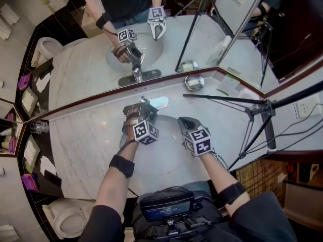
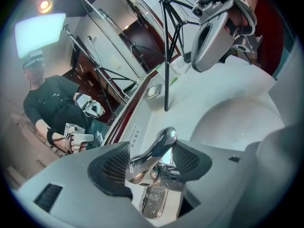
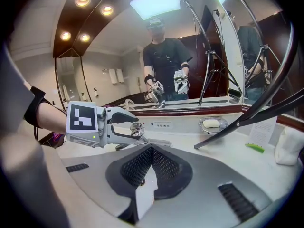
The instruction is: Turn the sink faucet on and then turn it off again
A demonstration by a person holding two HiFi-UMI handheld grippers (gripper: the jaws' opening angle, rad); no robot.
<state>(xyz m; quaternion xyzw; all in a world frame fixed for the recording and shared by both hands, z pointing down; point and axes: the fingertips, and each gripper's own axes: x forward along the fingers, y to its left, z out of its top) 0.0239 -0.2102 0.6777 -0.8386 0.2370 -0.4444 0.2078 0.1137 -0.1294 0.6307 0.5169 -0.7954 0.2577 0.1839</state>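
Left claw (image 2: 152, 161): grasping the faucet lever (image 2: 159, 146), with a pad on each side of it.
Right claw (image 3: 149, 164): clenched and empty, over the sink basin (image 1: 166, 158), just right of the left claw.
Edges: the mirror edge (image 1: 101, 103) runs just beyond the left claw; a tripod (image 1: 258, 119) leg stands to the right of the right claw.
Open room: bare desk (image 1: 86, 135) lies to the left of the left claw.
Views: only the left gripper view shows the lever between the pads; in the head view the claw covers it.
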